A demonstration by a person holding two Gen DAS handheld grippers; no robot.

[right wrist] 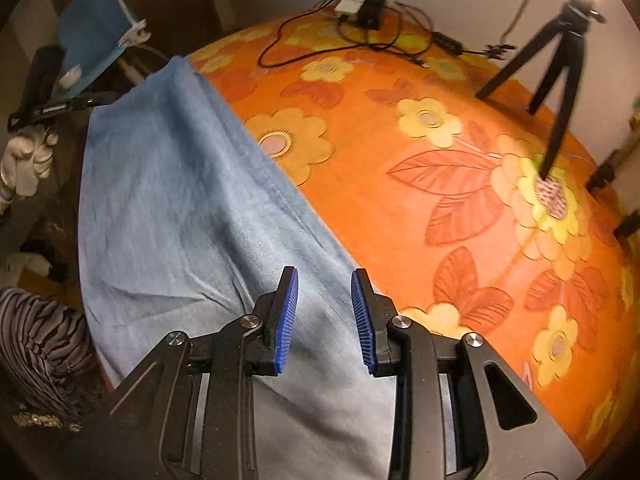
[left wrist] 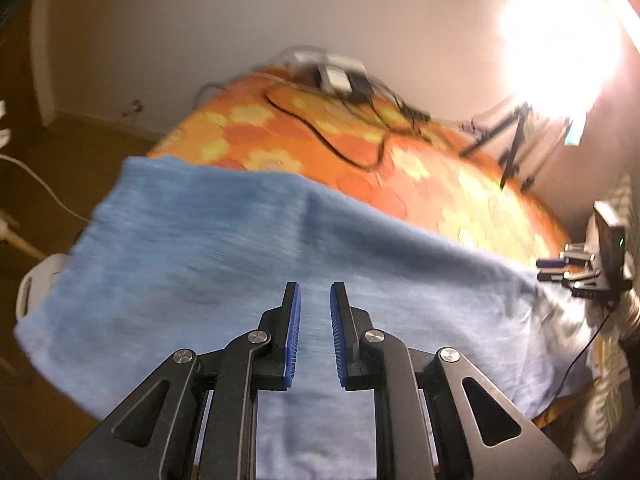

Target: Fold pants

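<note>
Light blue pants [left wrist: 240,248] lie flat in a long folded strip along the near edge of a bed with an orange flowered cover [left wrist: 440,168]. In the right wrist view the same pants [right wrist: 180,184] stretch away to the far left corner of the cover [right wrist: 440,184]. My left gripper [left wrist: 315,292] hovers over the cloth, jaws a small gap apart, nothing between the blue pads. My right gripper [right wrist: 325,280] hangs above the pants' right edge, jaws apart and empty. At the right edge of the left wrist view, the other gripper [left wrist: 580,276] shows.
A black tripod [right wrist: 556,76] stands on the bed's far right. A power strip with adapters [right wrist: 366,4] and black cables [right wrist: 304,46] lies at the far edge by the wall. A bright lamp [left wrist: 560,44] glares. A striped cushion [right wrist: 40,340] sits left, off the bed.
</note>
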